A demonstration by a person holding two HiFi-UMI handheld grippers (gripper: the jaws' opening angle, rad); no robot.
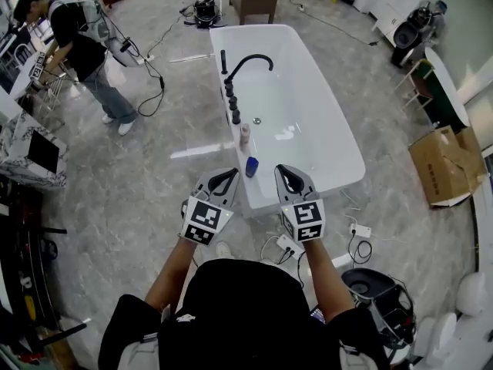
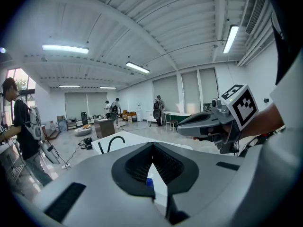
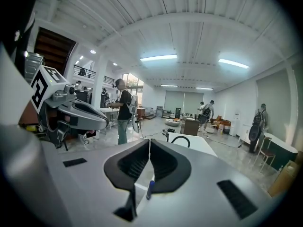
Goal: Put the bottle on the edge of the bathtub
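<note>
The left gripper [image 1: 229, 174] and the right gripper [image 1: 283, 171] are held side by side over the near end of the bathtub [image 1: 350, 160], and both point towards it. The left gripper view shows the left gripper [image 2: 152, 146] with its jaw tips together and nothing between them. The right gripper view shows the right gripper [image 3: 149, 142] the same way, its jaws closed and empty.

The blue bottle [image 1: 252, 166] stands upright on the edge of the bathtub, between the two grippers and just ahead of their tips, and neither gripper touches it. Each gripper's own view shows only a sliver of the blue bottle [image 2: 149, 182] below the closed tips, and in the right gripper view the blue bottle [image 3: 150, 189] appears as a thin strip under the jaws.

Farther ahead of the left gripper, a pale pink bottle [image 1: 245, 135] stands on the same edge. Beyond that a row of black knobs [image 1: 232, 99] runs along the rim, and a curved black faucet [image 1: 250, 58] arches over the basin. The rest of the bathtub stretches away from both tips, and its white inside is bare around the drain [image 1: 257, 120].

Behind and below the right gripper, a white power strip [image 1: 289, 247] lies on the grey floor [image 1: 154, 206] with its cable. A cardboard box [image 1: 443, 164] sits well off to the right gripper's outer side. Far ahead and to the outer side of the left gripper, a person [image 1: 81, 45] in a black top stands bent over a table.
</note>
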